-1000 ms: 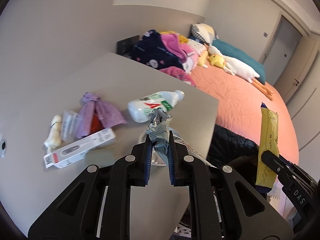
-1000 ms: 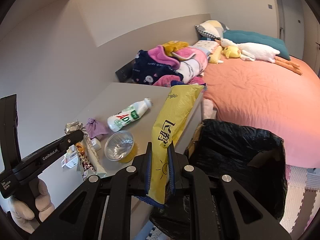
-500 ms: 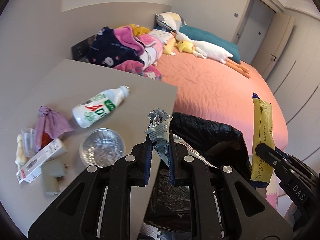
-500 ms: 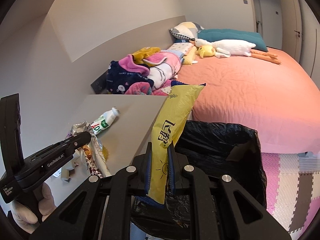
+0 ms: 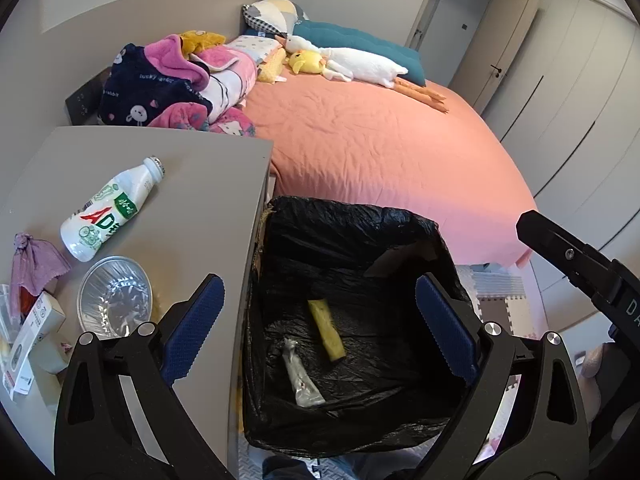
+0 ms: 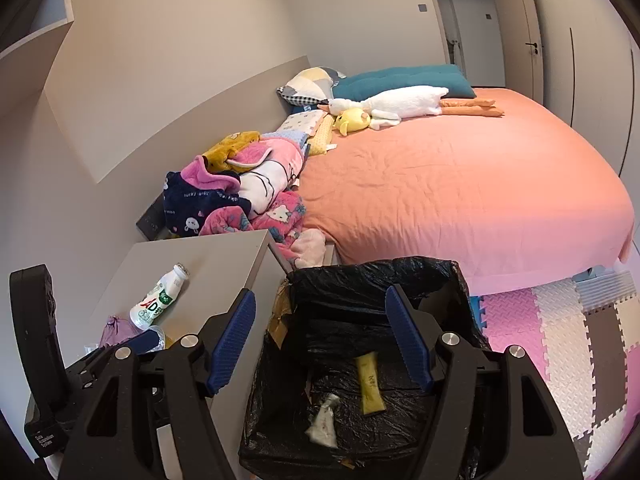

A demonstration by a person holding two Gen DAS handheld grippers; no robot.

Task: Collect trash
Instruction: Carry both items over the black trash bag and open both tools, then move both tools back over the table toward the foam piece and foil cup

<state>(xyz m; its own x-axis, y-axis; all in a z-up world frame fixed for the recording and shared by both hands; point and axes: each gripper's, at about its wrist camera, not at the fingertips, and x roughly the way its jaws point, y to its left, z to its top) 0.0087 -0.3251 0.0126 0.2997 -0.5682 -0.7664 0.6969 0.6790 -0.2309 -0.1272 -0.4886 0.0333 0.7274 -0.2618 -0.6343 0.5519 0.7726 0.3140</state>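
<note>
A bin lined with a black bag [image 5: 352, 210] stands beside the grey bedside table [image 5: 192, 200]. On the bag's bottom lie a yellow snack wrapper [image 5: 326, 330] and a crumpled silver wrapper [image 5: 298, 376]. My left gripper [image 5: 317, 280] hangs over the bin, its jaws opening wide with nothing between them. My right gripper [image 6: 320, 294] is also above the bin [image 6: 372, 268], jaws opening and empty, with the yellow wrapper [image 6: 370, 382] and silver wrapper [image 6: 324, 420] below. A white drink bottle [image 5: 108, 212] and a foil bowl [image 5: 114, 300] lie on the table.
A purple cloth [image 5: 32, 264] and a white box [image 5: 28, 344] sit at the table's left. An orange bed [image 5: 380, 140] with piled blankets [image 5: 172, 84] and a plush goose [image 5: 360, 66] lies behind the bin. Foam mats [image 6: 568, 332] cover the floor.
Both grippers swung from the table to above the bin and opened. The silver wrapper left the left gripper and the yellow wrapper left the right; both now lie in the bag.
</note>
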